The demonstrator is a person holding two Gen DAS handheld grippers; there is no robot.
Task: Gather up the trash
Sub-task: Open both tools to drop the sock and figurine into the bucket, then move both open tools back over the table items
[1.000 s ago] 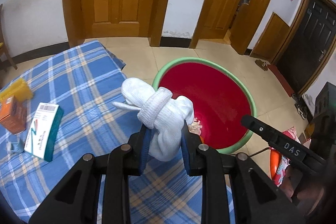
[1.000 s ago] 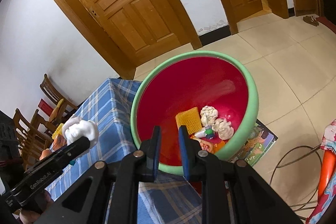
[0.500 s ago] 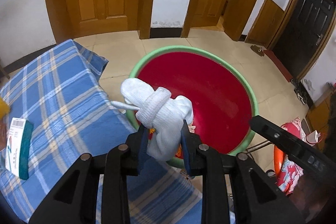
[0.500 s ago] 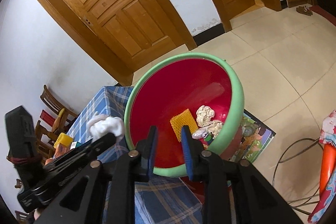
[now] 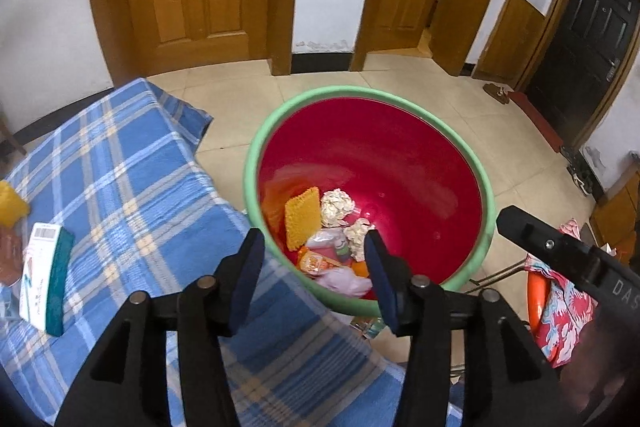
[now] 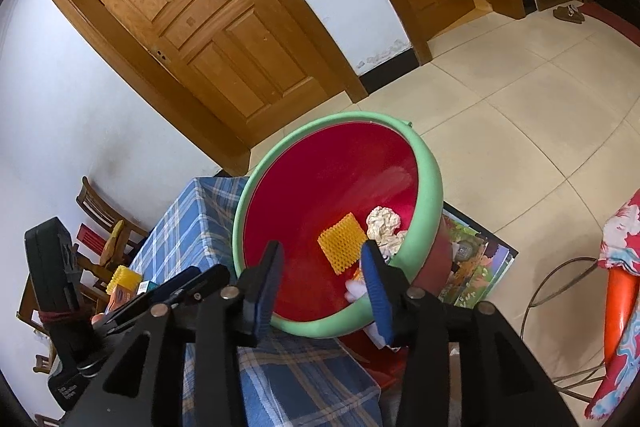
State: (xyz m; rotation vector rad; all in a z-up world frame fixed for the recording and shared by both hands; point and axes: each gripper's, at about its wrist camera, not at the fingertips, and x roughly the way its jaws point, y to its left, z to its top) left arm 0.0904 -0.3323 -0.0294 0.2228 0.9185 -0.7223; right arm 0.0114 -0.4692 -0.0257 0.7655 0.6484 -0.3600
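A big red basin with a green rim (image 5: 486,187) stands on the floor beside the blue plaid table; it also shows in the right wrist view (image 6: 434,183). Inside lie a yellow sponge (image 5: 302,217), crumpled paper balls (image 5: 338,203), wrappers and the white sock bundle (image 5: 344,281), partly hidden by the rim. My left gripper (image 5: 312,251) is open and empty over the basin's near edge. My right gripper (image 6: 322,259) is open and empty, just above the basin's near rim.
On the blue plaid tablecloth (image 5: 120,187) lie a white and teal box (image 5: 44,279) and a yellow sponge (image 5: 10,203) at the left edge. Wooden chairs (image 6: 102,215) stand behind the table. A colourful mat (image 6: 476,267) lies under the basin. Wooden doors line the far wall.
My left gripper has opened and let go of the white sock bundle, which now lies in the basin. My right gripper has opened wider. Both have shifted over the basin.
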